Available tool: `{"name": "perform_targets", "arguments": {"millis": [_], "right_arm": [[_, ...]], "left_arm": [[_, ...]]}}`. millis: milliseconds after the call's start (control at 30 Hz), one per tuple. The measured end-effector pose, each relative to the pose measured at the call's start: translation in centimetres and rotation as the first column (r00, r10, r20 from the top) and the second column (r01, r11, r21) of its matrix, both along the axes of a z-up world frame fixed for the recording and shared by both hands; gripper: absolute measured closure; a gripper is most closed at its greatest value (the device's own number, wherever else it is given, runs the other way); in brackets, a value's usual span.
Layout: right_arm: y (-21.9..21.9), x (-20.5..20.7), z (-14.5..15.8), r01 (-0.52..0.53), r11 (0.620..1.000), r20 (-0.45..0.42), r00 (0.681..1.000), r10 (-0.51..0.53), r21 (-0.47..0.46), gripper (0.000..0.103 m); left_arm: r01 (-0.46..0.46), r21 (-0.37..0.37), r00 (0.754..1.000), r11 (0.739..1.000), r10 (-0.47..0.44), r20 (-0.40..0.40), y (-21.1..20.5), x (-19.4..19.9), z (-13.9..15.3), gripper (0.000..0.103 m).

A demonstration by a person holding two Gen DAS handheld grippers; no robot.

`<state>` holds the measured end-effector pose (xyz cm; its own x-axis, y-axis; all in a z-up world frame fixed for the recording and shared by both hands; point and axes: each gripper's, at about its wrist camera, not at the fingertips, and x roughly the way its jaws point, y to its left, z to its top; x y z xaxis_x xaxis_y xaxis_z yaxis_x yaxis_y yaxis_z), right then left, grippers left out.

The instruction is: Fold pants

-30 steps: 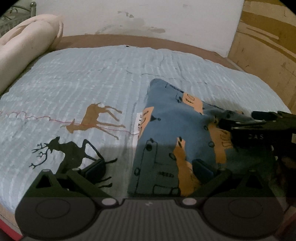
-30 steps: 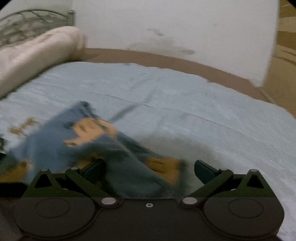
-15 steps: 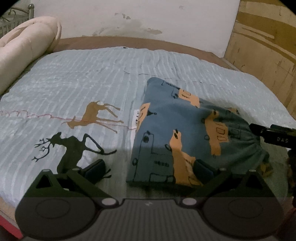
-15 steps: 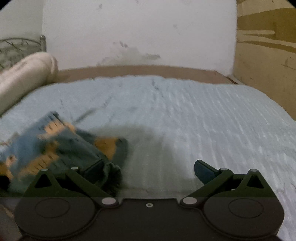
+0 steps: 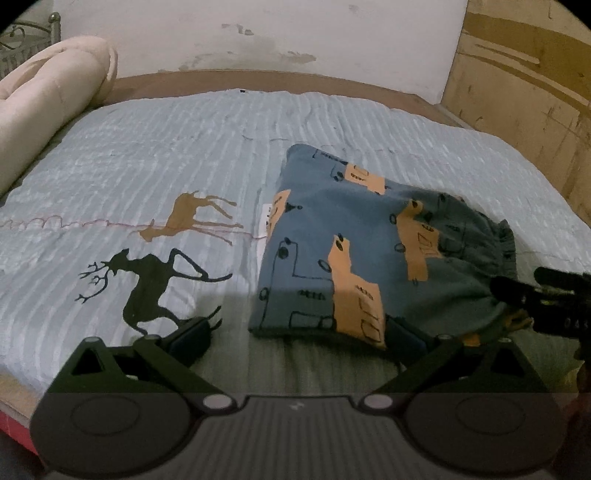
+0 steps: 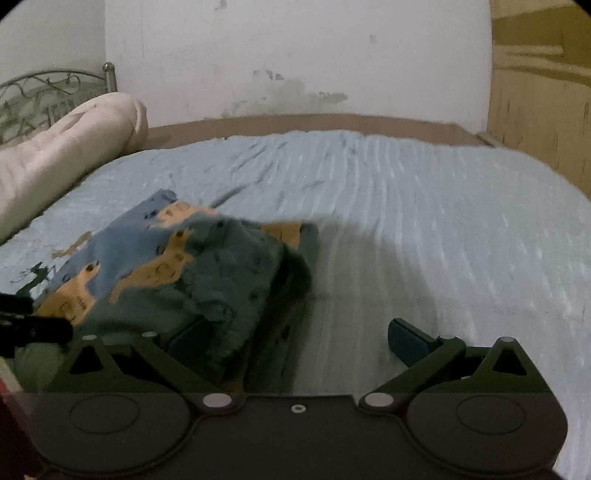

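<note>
The blue pants with orange patches (image 5: pixel 354 251) lie folded in a compact bundle on the light blue bedspread (image 5: pixel 177 147). My left gripper (image 5: pixel 299 338) is open and empty, just in front of the bundle's near edge. My right gripper (image 6: pixel 295 339) is open and empty; its left finger sits against the near right end of the pants (image 6: pixel 192 273). The right gripper also shows in the left wrist view (image 5: pixel 546 302), at the bundle's gathered waistband end.
A rolled beige quilt (image 5: pixel 44 110) lies along the left side of the bed. A white wall (image 5: pixel 258 33) stands behind the bed and a wooden panel (image 5: pixel 524 85) at the right. Deer figures (image 5: pixel 155 288) are printed on the bedspread.
My right gripper let go of the pants, pulled off to the right, then came back beside their right end. The pants settled flat into a folded bundle. My left gripper stayed open, backing off slightly.
</note>
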<state>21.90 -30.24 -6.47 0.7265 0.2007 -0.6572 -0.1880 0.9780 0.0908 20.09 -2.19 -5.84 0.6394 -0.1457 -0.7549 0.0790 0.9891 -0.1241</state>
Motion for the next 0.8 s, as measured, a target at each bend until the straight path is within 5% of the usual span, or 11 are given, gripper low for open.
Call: {"name": "perform_targets", "arguments": {"millis": [800], "right_arm": [[-0.16,-0.67,-0.13,0.016,1.000,0.012,1.000,-0.016,0.027,0.001]], "left_arm": [[0.002,0.004,1.000,1.000,-0.002,-0.001,0.17,-0.29,-0.01,0.001]]}}
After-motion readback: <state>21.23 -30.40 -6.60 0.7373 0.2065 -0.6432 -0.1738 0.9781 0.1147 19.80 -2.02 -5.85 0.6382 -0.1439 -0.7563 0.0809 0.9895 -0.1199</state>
